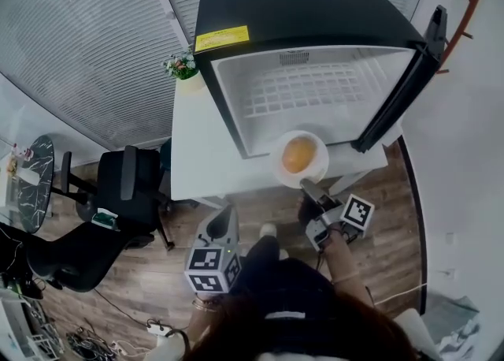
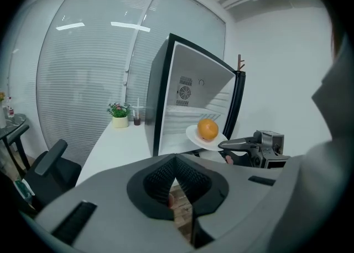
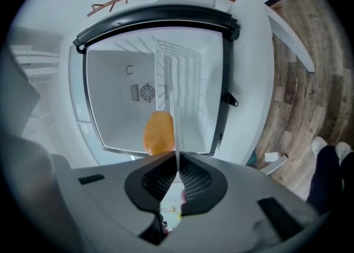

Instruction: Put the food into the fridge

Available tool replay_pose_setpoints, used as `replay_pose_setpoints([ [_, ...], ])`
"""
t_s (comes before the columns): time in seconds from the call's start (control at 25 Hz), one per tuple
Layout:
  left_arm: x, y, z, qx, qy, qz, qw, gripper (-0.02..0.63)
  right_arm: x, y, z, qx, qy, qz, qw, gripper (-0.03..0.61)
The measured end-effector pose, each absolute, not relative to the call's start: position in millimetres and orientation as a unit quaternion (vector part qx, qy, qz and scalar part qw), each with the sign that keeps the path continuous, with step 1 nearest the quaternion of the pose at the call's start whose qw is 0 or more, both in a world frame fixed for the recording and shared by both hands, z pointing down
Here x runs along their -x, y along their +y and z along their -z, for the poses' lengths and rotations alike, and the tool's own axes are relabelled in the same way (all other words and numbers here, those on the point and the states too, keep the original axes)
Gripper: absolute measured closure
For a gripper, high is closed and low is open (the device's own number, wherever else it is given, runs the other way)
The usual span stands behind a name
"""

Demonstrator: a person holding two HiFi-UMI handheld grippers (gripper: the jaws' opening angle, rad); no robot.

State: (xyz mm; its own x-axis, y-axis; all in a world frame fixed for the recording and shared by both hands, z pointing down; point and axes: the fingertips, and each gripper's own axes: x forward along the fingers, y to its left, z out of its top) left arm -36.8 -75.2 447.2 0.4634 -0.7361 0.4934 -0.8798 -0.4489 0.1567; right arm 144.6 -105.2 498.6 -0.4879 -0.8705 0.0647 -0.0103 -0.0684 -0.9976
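Our right gripper (image 1: 309, 187) is clamped on the near rim of the white plate (image 1: 277, 164), with the orange (image 1: 298, 154) sitting on it, right at the mouth of the open mini fridge (image 1: 315, 5). The cavity's straight ahead past the plate, with the door swung out to the right. Our left gripper (image 1: 224, 217) hangs well back, pinched closed on nothing. There's a yellow sticker (image 1: 221, 38) on the fridge top, but the print's too small to read.

Your upper left shows slatted window blinds (image 1: 79, 44). A black office chair (image 1: 130, 186) stands lower left on wood flooring (image 1: 157, 280).
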Motion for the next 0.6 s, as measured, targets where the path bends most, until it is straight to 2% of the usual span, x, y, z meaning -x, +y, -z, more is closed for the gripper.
replay_pose_setpoints([
  [0.6,21,-122,-450,-0.853,-0.447,-0.177,0.201,0.615,-159,-133,-466,0.376,0.584,0.606,0.387,0.569],
])
